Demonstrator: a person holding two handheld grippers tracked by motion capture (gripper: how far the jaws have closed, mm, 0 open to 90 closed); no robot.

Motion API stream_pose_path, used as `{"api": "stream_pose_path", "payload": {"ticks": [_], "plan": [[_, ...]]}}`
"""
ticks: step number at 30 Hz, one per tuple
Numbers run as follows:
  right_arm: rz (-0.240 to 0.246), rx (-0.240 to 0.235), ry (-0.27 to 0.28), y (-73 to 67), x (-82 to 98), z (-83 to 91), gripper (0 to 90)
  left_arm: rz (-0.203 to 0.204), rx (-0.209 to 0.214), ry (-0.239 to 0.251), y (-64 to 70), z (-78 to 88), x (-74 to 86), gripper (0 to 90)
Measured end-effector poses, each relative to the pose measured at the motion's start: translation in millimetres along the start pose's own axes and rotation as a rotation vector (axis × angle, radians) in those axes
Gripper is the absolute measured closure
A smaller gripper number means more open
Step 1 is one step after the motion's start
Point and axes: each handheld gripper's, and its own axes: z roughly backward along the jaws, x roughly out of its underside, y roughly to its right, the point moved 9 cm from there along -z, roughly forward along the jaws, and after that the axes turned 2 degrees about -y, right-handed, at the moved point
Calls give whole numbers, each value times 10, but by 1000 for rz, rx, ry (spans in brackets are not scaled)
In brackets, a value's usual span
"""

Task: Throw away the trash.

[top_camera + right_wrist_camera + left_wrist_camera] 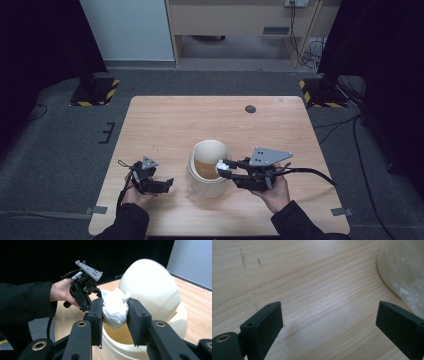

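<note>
A crumpled white paper wad [115, 308] sits pinched in the right gripper [114, 315], just above the open mouth of a smooth cream plastic bin [207, 186] with a domed lid. The bin stands on a pale wood-grain counter [175, 120]. The left gripper [161, 186] rests wide apart and empty. Grey carpet floor [60, 150] surrounds the counter.

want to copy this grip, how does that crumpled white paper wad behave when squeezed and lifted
The paper wad probably weighs almost nothing. It looks soft: its creased folds bulge out between the right gripper jaws, so it likely squashes rather than resists. Released over the cream bin, it should drop slowly and might catch on the rim.
</note>
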Motion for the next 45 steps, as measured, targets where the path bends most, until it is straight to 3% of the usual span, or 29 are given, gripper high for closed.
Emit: {"api": "stream_pose_path", "payload": {"ticks": [21, 45], "plan": [[-4, 9, -75, -30, 229, -241, 656, -1, 0, -2, -1, 0, 3, 67], [0, 66, -102, 28, 282, -267, 525, -1, 3, -4, 3, -1, 5, 67]]}}
